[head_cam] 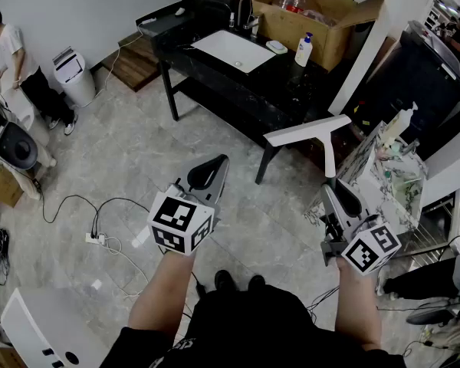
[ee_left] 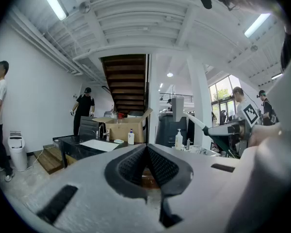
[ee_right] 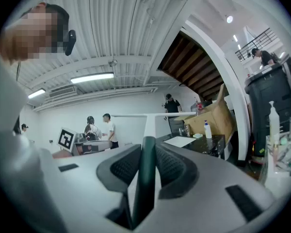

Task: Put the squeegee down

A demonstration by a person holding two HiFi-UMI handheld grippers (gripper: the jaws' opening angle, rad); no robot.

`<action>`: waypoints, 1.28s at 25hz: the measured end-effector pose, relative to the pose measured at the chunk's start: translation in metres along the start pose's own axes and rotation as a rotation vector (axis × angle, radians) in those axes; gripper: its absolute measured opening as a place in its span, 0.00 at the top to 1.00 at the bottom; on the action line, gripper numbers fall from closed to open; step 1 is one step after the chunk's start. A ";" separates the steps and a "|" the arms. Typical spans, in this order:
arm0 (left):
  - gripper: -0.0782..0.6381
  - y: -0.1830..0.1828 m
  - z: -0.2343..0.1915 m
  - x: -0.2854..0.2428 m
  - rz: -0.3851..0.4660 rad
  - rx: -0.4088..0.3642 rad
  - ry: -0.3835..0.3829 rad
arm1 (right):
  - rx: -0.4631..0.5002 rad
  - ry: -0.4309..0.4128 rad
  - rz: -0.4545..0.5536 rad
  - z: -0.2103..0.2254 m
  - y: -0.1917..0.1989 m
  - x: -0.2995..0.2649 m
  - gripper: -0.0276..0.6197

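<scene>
The grey tiled floor (head_cam: 138,159) fills most of the head view, with a black table (head_cam: 215,83) ahead carrying a white sink (head_cam: 231,50) and a cardboard box (head_cam: 314,21). A cluttered marble-topped stand (head_cam: 368,167) sits close on the right.

The squeegee (head_cam: 310,133) is up in the air between the table and that stand, touching neither, with its white blade at the top. The right gripper (head_cam: 339,198) pinches its dark handle (ee_right: 144,178), one pad on each side. The left gripper (head_cam: 207,173) is level beside it and well apart from it, its jaws pressed together on nothing.

The putting-down looks not yet begun: the tool is only being carried. The next move probably calls for choosing a bare spot, most likely on the black table, bringing the blade down until it rests there, and only then spreading the right jaws.
</scene>
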State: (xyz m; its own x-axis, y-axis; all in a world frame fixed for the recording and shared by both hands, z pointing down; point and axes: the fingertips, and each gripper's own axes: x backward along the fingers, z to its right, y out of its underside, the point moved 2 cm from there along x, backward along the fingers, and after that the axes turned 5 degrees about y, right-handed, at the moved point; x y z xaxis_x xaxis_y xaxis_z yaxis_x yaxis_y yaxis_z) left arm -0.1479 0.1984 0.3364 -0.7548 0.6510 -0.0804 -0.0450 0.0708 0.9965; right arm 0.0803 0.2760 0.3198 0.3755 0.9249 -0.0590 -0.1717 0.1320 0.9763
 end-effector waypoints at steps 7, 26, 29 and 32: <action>0.88 0.002 0.005 0.014 -0.028 0.003 -0.020 | -0.004 -0.026 0.001 -0.013 -0.004 0.003 0.81; 0.88 0.019 -0.018 0.046 -0.020 0.033 -0.033 | -0.031 -0.037 -0.020 -0.037 0.016 -0.016 0.80; 0.88 0.022 -0.024 0.040 -0.034 0.032 -0.034 | -0.050 -0.037 -0.017 -0.030 0.017 -0.024 0.80; 0.88 0.023 -0.032 0.030 -0.043 0.026 -0.039 | -0.070 -0.043 -0.013 -0.019 0.019 -0.037 0.80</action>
State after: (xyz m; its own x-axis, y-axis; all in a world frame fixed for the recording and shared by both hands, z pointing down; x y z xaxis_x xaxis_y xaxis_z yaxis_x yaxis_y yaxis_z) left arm -0.1927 0.1954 0.3574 -0.7267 0.6756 -0.1247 -0.0595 0.1189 0.9911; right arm 0.0454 0.2511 0.3362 0.4164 0.9071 -0.0610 -0.2289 0.1696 0.9586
